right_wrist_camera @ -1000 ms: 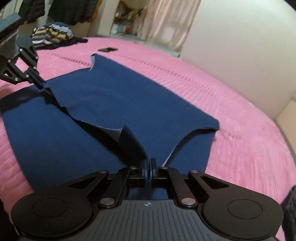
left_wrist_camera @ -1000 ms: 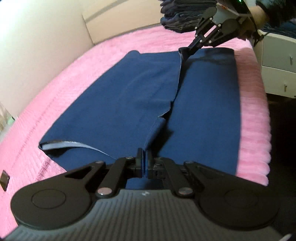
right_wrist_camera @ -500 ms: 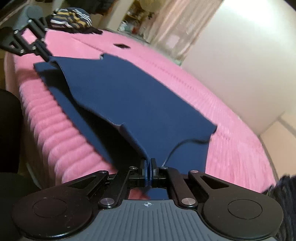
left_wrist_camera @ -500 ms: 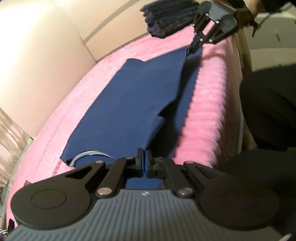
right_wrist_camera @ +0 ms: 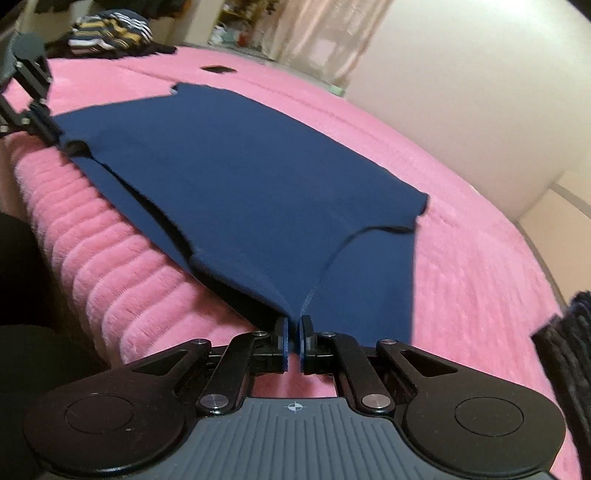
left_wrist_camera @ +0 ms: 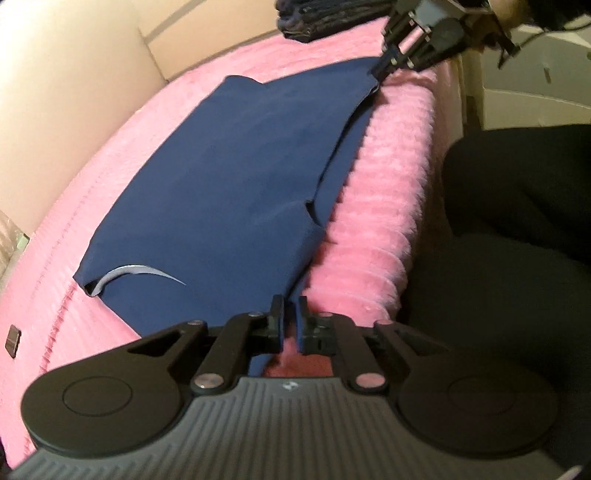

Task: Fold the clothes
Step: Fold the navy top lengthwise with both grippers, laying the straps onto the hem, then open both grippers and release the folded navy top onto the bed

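Observation:
A navy blue garment (left_wrist_camera: 229, 177) lies folded lengthwise on the pink bed cover (left_wrist_camera: 384, 221), its doubled edge along the bed's near side. My left gripper (left_wrist_camera: 290, 317) sits at the garment's near corner; its jaws are opening, a slim gap shows, and the cloth edge still lies between the tips. In the right wrist view the garment (right_wrist_camera: 240, 177) draws to a point in my right gripper (right_wrist_camera: 293, 332), which is shut on that corner. Each gripper shows in the other's view: the right gripper (left_wrist_camera: 382, 70) at the far corner, the left gripper (right_wrist_camera: 55, 142) at the opposite end.
A stack of dark folded clothes (left_wrist_camera: 325, 18) sits at the bed's end, also dark folded clothes (right_wrist_camera: 565, 350) at the right. A striped clothes pile (right_wrist_camera: 110, 33) and a small dark object (right_wrist_camera: 218, 69) lie further off. White drawers (left_wrist_camera: 535, 99) and a person's dark-clad legs (left_wrist_camera: 517, 240) are beside the bed.
Both grippers drew the lifted upper layer across to the bed's near edge, so it now covers almost all of the lower layer. The left jaws have parted slightly.

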The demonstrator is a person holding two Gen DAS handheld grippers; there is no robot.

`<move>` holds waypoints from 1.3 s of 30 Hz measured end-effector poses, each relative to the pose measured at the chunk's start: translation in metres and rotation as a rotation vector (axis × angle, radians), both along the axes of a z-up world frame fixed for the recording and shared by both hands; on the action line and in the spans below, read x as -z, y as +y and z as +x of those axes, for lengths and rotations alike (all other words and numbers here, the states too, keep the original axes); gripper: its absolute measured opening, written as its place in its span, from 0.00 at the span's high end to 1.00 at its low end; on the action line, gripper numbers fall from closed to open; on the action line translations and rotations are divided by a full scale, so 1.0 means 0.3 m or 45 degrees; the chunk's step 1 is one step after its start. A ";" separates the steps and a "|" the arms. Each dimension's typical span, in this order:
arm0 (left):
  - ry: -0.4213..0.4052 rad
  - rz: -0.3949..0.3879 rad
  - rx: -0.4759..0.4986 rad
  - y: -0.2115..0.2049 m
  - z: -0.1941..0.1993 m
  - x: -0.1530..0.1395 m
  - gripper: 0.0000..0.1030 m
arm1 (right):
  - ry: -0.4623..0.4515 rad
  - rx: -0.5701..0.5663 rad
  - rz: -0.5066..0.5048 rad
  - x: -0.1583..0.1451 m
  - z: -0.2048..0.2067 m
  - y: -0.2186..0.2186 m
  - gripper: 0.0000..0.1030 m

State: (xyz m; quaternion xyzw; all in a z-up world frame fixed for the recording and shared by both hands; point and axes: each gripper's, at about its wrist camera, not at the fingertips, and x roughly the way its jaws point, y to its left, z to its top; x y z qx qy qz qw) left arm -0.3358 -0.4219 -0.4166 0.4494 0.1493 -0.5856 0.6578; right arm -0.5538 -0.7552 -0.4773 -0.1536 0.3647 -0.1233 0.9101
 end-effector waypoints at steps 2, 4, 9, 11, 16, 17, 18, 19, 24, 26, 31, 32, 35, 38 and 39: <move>-0.024 -0.017 0.009 0.018 -0.014 -0.007 0.91 | -0.024 0.054 -0.002 -0.015 -0.023 0.001 0.98; -0.045 -0.083 0.002 0.040 -0.025 -0.012 0.89 | -0.089 0.139 0.040 -0.038 -0.058 -0.006 0.98; 0.008 -0.159 -0.139 0.075 -0.033 -0.026 0.85 | -0.407 0.489 0.497 -0.110 -0.168 -0.032 0.42; 0.005 -0.167 -0.198 0.075 -0.036 -0.029 0.84 | -0.496 0.498 0.561 -0.124 -0.185 -0.007 0.17; -0.046 -0.216 -0.208 0.051 -0.052 -0.048 0.83 | -0.526 0.555 0.836 -0.131 -0.133 0.000 0.18; -0.079 -0.213 -0.184 0.040 -0.059 -0.045 0.81 | -0.533 0.581 0.902 -0.127 -0.122 -0.006 0.18; -0.117 -0.205 -0.154 0.027 -0.067 -0.038 0.80 | -0.538 0.605 0.961 -0.120 -0.110 -0.013 0.20; -0.151 -0.198 -0.122 0.015 -0.075 -0.030 0.78 | -0.541 0.627 1.014 -0.112 -0.096 -0.023 0.32; -0.154 -0.214 -0.051 -0.037 -0.072 -0.013 0.75 | -0.530 0.789 1.103 -0.073 -0.034 -0.093 0.41; -0.147 -0.219 -0.044 -0.054 -0.061 -0.008 0.74 | -0.501 0.876 1.103 -0.056 -0.018 -0.113 0.56; -0.111 -0.211 -0.040 -0.087 -0.028 0.004 0.74 | -0.518 0.848 1.119 -0.040 -0.016 -0.129 0.98; -0.100 -0.204 -0.043 -0.093 -0.022 0.007 0.74 | -0.520 0.836 1.111 -0.043 -0.017 -0.132 0.98; -0.061 -0.195 -0.038 -0.108 -0.017 0.001 0.74 | -0.558 0.791 1.000 -0.105 -0.035 -0.129 0.98; -0.030 -0.176 -0.036 -0.119 -0.014 0.006 0.75 | -0.521 0.796 0.981 -0.098 -0.045 -0.148 0.98; -0.019 -0.171 -0.038 -0.120 -0.012 0.009 0.75 | -0.489 0.813 0.993 -0.082 -0.044 -0.154 0.98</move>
